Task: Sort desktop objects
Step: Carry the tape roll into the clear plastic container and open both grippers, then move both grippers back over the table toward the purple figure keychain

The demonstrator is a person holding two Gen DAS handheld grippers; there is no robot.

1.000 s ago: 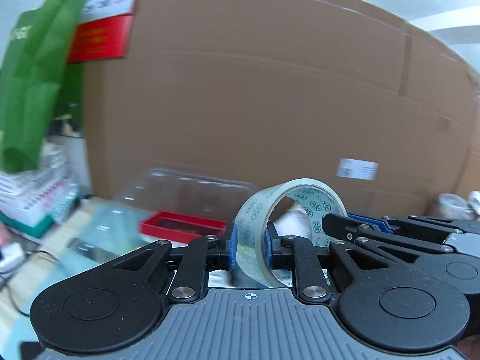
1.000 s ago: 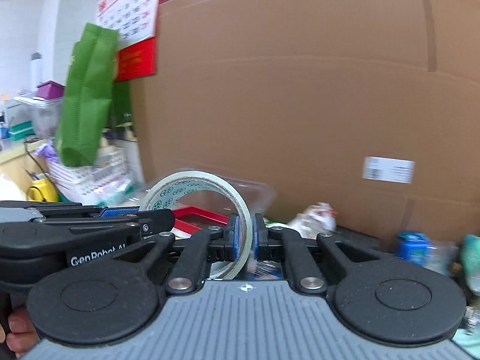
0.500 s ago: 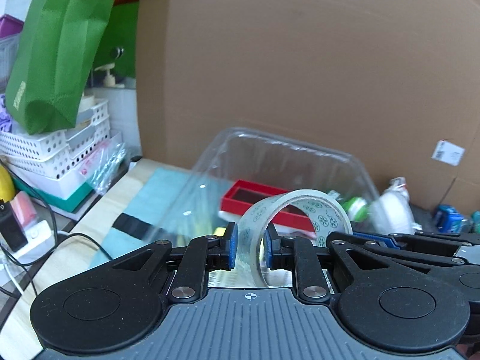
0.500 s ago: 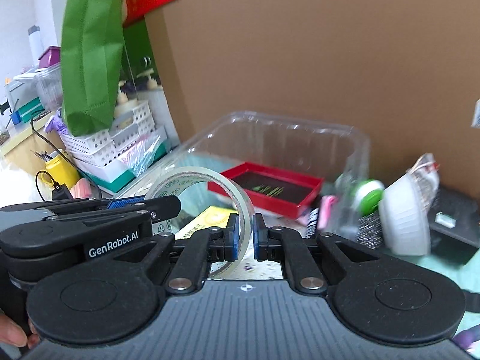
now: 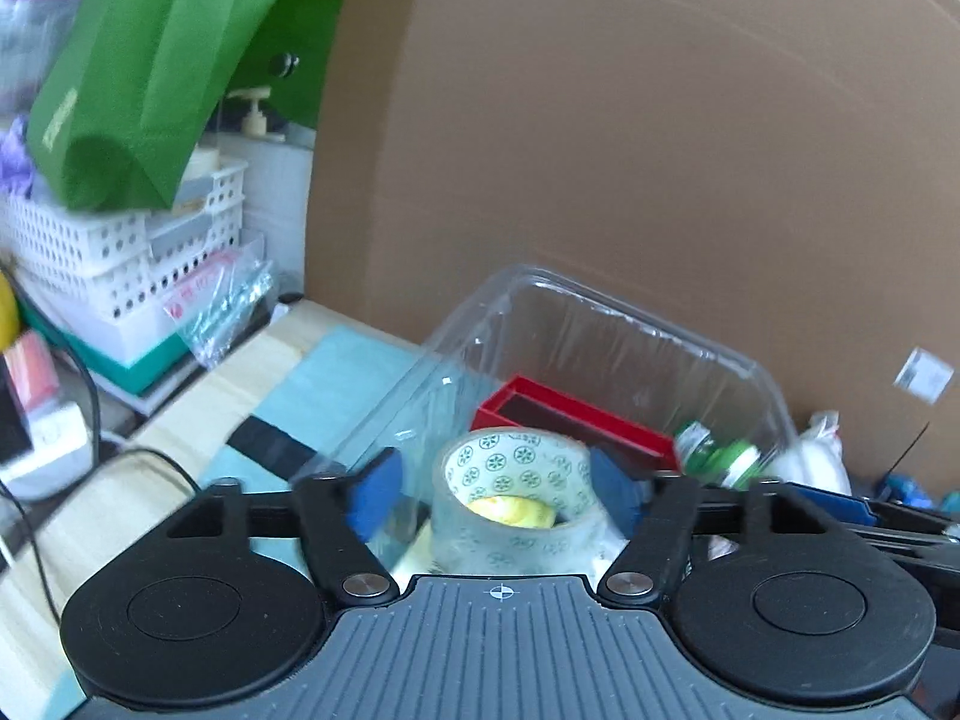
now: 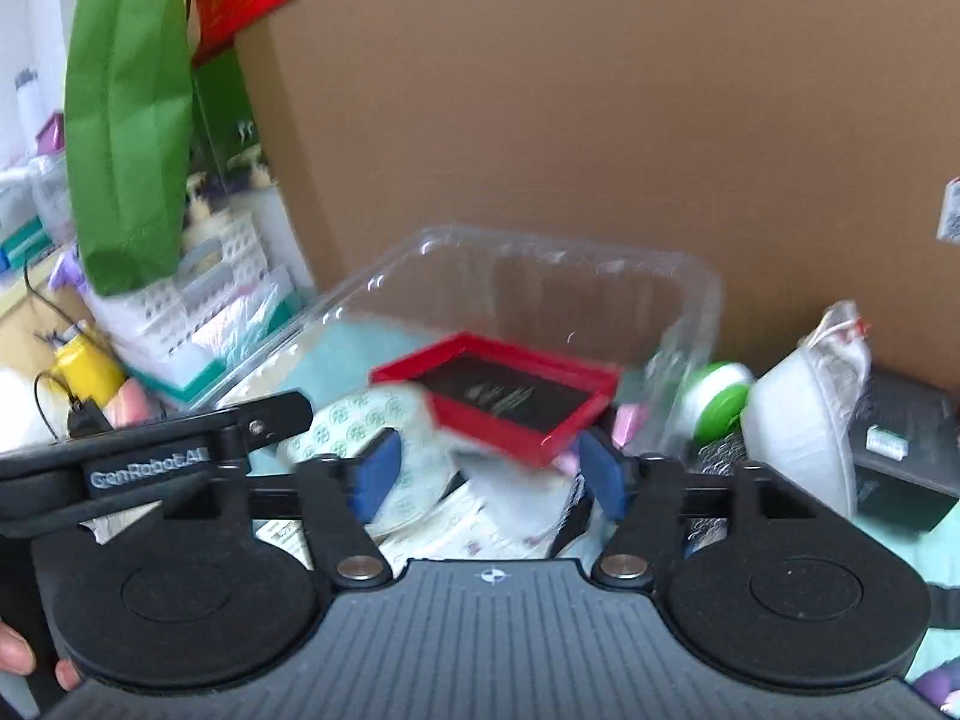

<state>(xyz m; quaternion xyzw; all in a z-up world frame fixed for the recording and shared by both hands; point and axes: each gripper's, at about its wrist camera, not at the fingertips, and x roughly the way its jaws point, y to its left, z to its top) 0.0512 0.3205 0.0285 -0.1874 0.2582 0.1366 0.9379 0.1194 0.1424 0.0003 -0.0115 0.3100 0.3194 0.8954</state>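
Observation:
A roll of clear tape with a green-printed core lies on its side inside the clear plastic container, in front of a red box. My left gripper hangs over it; its jaws are opening, and the roll sits loose between the blue pads. My right gripper is also opening, with only the red box and papers below its gap. In the right wrist view the tape roll is blurred, just left of the pads, beside the left gripper.
A tall cardboard wall closes the back. A green bag hangs over stacked white baskets on the left. Right of the container stand a green-capped bottle, a white bag and a black box. A cable crosses the desk.
Both grippers were shut on the tape roll's rim and carried it down to the clear container. Both have now opened, and the roll has dropped onto its side inside.

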